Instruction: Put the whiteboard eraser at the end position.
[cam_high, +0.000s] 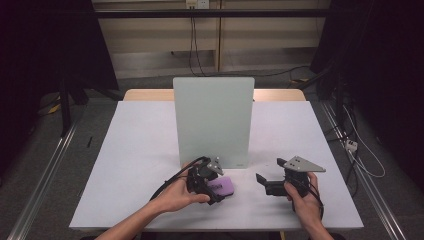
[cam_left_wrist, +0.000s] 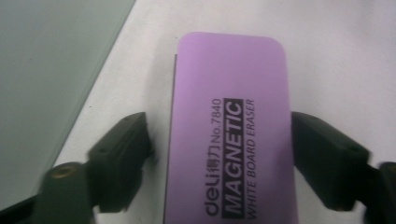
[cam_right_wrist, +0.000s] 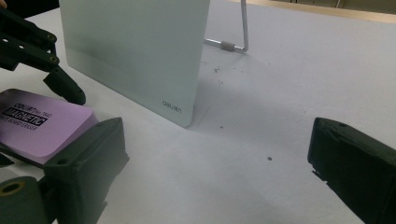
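A purple magnetic whiteboard eraser (cam_high: 223, 186) lies flat on the white table, just in front of the upright whiteboard. My left gripper (cam_high: 220, 190) straddles it. In the left gripper view the eraser (cam_left_wrist: 229, 116) lies between the two black jaws, with a strip of table visible beside the left jaw, so the gripper (cam_left_wrist: 219, 126) is open around it. My right gripper (cam_high: 270, 171) rests to the right, held low over the table. Its jaws stand wide apart with nothing between them (cam_right_wrist: 219, 140). The right gripper view also catches the eraser (cam_right_wrist: 42, 126) and a finger of the left gripper (cam_right_wrist: 65, 88).
A pale glass whiteboard (cam_high: 213, 120) stands upright at the table's middle on a wire stand (cam_right_wrist: 243, 28); its lower corner (cam_right_wrist: 180, 109) is near both grippers. The white tabletop (cam_high: 140, 150) spreads to either side. Dark curtains and floor cables surround the table.
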